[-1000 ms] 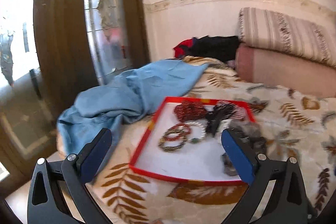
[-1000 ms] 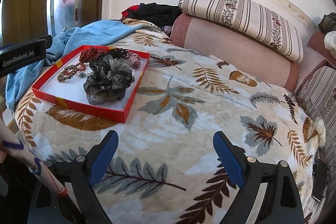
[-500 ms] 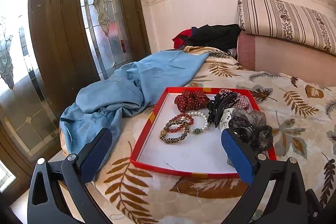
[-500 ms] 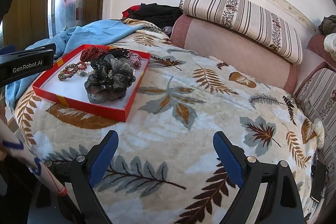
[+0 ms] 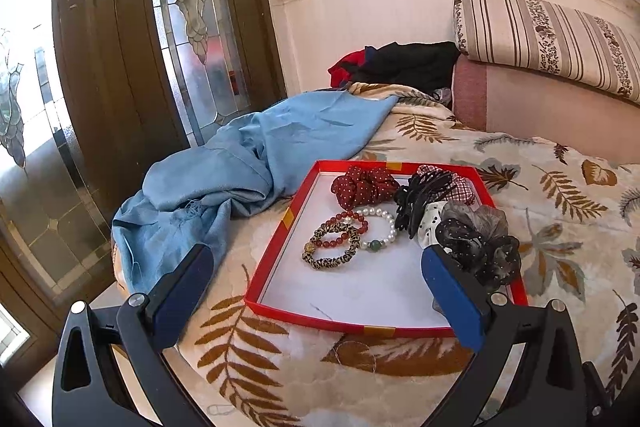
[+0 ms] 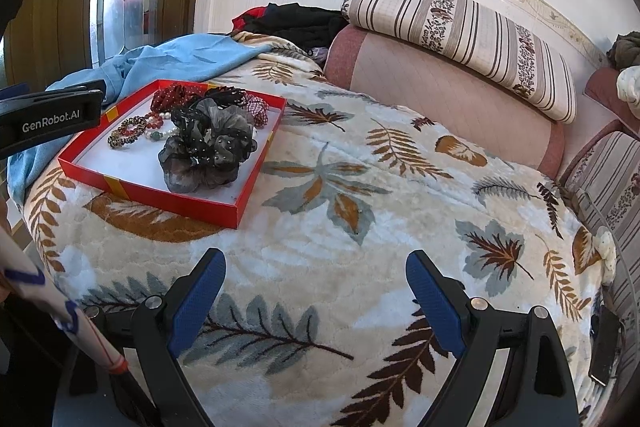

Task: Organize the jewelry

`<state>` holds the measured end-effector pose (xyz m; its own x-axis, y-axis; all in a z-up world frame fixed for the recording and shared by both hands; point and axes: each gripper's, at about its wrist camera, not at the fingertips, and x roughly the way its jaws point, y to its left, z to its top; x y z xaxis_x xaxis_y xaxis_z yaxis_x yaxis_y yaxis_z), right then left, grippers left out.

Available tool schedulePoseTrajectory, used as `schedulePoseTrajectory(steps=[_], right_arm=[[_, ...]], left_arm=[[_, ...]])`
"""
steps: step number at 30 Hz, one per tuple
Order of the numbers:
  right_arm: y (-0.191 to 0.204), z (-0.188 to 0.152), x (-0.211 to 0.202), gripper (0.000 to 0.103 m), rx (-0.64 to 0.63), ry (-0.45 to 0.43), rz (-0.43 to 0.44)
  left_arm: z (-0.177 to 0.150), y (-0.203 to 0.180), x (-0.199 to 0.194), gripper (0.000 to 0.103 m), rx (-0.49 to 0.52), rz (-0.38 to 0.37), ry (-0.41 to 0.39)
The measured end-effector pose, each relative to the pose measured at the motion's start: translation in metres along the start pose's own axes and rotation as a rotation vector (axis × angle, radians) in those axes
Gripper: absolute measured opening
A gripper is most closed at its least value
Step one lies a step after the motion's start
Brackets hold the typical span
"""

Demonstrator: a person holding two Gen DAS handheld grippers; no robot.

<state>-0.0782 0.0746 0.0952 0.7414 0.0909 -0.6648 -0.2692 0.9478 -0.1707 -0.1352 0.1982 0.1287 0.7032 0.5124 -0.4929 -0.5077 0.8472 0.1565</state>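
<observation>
Left wrist view: the left gripper (image 5: pixel 316 283) hangs with its jaws spread wide and nothing between them, low in the frame, in front of the near edge of the red tray (image 5: pixel 280 231). Over the last second this view has steadied and drawn closer; the tray, earlier blurred and smaller, now sits sharp in the centre of the frame. The tray rests on a leaf-patterned blanket (image 5: pixel 560 195), with a blue cloth (image 5: pixel 256 163) bunched at its upper left.

Contents of the tray, centre of frame: a leopard-print band (image 5: pixel 332 247) overlapping a red bead bracelet (image 5: pixel 344 227), a pearl bracelet (image 5: pixel 380 227) beside them, a red dotted scrunchie (image 5: pixel 362 187) and a black hair claw (image 5: pixel 420 199) toward the far edge, and a dark sheer scrunchie (image 5: pixel 480 243) at the right rim, just behind the gripper's right finger.

Right wrist view: the right gripper (image 6: pixel 316 291) is likewise spread and empty, bottom centre, over bare blanket and well apart from the tray, which lies in the upper left. This view has hardly altered.

Reading: nothing has been lifted yet; the left gripper's approach suggests it will make the first pick, probably among the bracelets, which lie tangled and may lift together.
</observation>
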Motion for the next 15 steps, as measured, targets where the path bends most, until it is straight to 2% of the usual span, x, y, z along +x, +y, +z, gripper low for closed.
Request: schedulePoseTrajectory(steps=[15], right_arm=[[-0.0003,-0.0005,0.0001,0.094,-0.002,0.001,-0.003]], left_arm=[[-0.0002,-0.0003,0.002,0.103,-0.001,0.0,0.008]])
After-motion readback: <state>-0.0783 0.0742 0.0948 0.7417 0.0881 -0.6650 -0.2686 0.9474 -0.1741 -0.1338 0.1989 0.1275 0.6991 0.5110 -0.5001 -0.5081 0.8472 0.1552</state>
